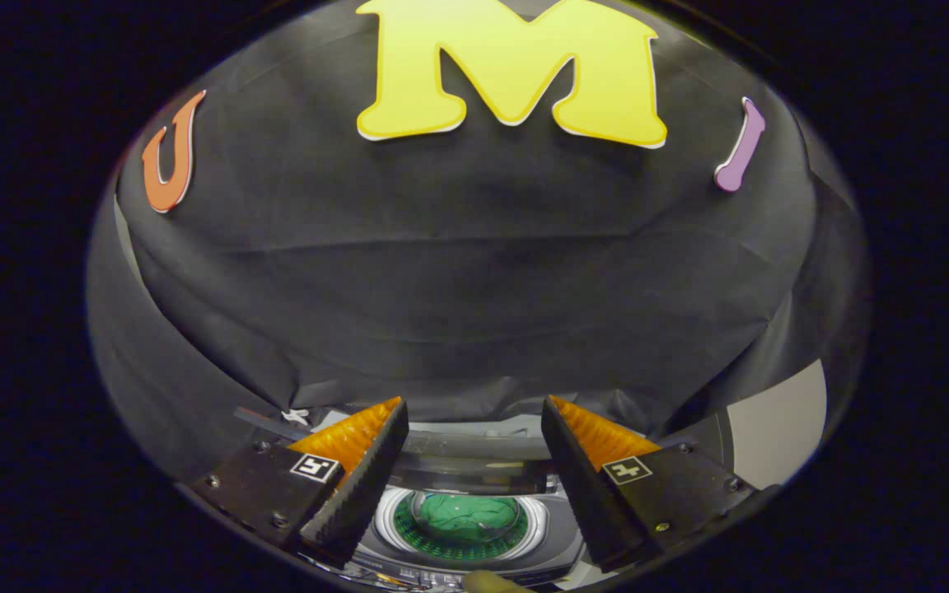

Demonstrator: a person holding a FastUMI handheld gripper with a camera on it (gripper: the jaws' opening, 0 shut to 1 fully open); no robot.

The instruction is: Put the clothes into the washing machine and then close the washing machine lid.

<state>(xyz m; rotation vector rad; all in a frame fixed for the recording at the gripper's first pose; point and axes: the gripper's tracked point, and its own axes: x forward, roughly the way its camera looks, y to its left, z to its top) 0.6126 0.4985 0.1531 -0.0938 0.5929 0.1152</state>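
With jaws apart, holding nothing, gripper [474,428] hovers above washing machine [458,556]; green clothes [466,515] sit in drum, lid [474,457] upright. Risk: you clip lid edge, it slams.

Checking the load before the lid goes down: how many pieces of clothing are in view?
1: a green garment lies in the washing machine drum, seen between the fingers of the open tool, which holds nothing. More could be hidden beneath it.

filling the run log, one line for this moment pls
gripper: open, empty | green cloth: inside washing machine drum, below fingers | lid: looks raised, not closed
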